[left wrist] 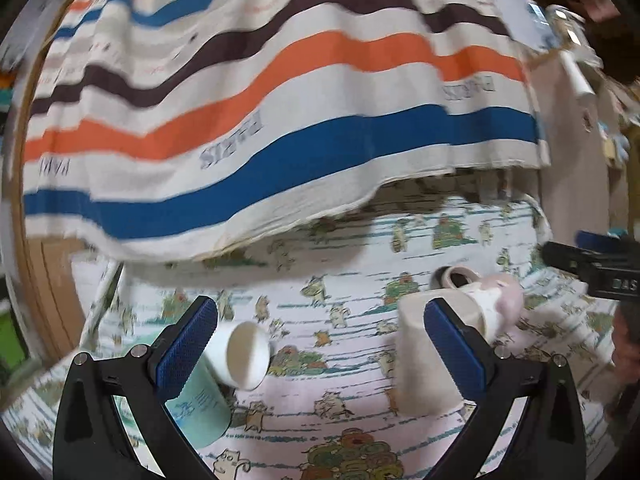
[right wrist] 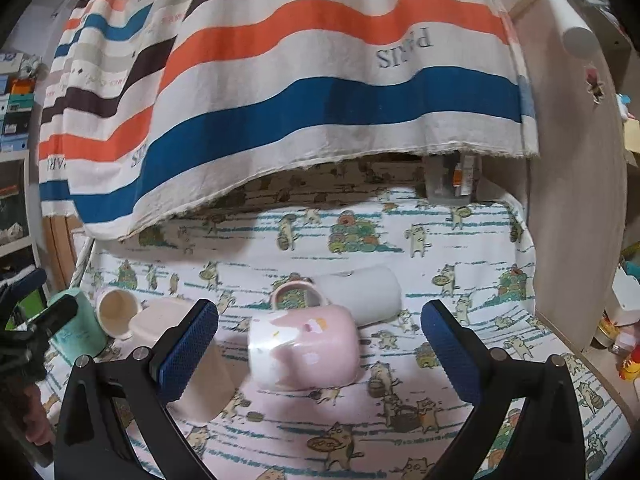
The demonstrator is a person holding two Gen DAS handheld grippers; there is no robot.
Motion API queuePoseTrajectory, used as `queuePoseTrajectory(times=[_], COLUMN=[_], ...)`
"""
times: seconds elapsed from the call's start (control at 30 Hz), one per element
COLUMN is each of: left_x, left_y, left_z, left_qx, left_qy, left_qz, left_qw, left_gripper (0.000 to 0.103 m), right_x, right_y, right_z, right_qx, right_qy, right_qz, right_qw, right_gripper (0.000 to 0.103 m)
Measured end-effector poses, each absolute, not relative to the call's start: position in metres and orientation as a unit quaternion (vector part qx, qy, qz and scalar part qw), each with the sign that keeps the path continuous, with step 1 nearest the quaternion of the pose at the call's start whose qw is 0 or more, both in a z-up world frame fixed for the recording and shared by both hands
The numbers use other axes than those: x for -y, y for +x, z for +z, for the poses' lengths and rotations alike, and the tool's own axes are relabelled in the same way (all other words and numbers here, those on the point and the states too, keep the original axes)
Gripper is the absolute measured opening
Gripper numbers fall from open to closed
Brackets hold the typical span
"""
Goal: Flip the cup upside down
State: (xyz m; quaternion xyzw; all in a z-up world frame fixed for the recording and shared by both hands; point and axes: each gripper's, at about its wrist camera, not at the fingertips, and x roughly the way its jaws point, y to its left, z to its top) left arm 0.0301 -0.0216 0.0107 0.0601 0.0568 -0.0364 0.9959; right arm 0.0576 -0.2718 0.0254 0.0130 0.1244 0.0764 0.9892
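A pink and white mug (right wrist: 302, 350) lies on its side on the cat-print cloth, handle (right wrist: 297, 295) pointing up and back. My right gripper (right wrist: 320, 346) is open and empty, its jaws wide on either side of the mug, not touching it. In the left wrist view the mug (left wrist: 498, 304) lies far right, partly behind a tall cream cup (left wrist: 424, 360). My left gripper (left wrist: 320, 346) is open and empty; a small white cup (left wrist: 244, 354) lies on its side by its left finger, beside a teal cup (left wrist: 200, 408).
A frosted white cup (right wrist: 364, 294) lies on its side behind the mug. A cream cup (right wrist: 188, 360), small white cup (right wrist: 116, 312) and teal cup (right wrist: 78, 330) stand at left. A striped cloth (right wrist: 304, 80) hangs over the back. A wooden panel (right wrist: 572, 200) bounds the right.
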Motion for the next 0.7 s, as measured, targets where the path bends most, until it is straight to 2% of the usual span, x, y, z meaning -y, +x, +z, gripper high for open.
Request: queuePoseTrajectory(times=[0.3,0.53,0.7], left_x=[0.019,0.038,0.015], left_y=[0.031,0.025,0.026], left_z=[0.013,0.004,0.008], left_qx=[-0.059,-0.093,-0.093], left_qy=[0.047,0.122,0.065], left_qz=[-0.058,-0.069,-0.059], left_qw=[0.995,0.986,0.992], left_gripper=[0.103,0.103,0.103], right_x=[0.242,0.223,0.216], right_y=[0.041,0.038,0.038], right_z=[0.019,0.008,0.006], right_qx=[-0.129,-0.131,-0.142], right_qy=[0.014,-0.01,-0.013], right_qz=[0.092,0.091,0.087], right_qw=[0.987,0.987,0.986], right_gripper=[0.102,0.102,0.102])
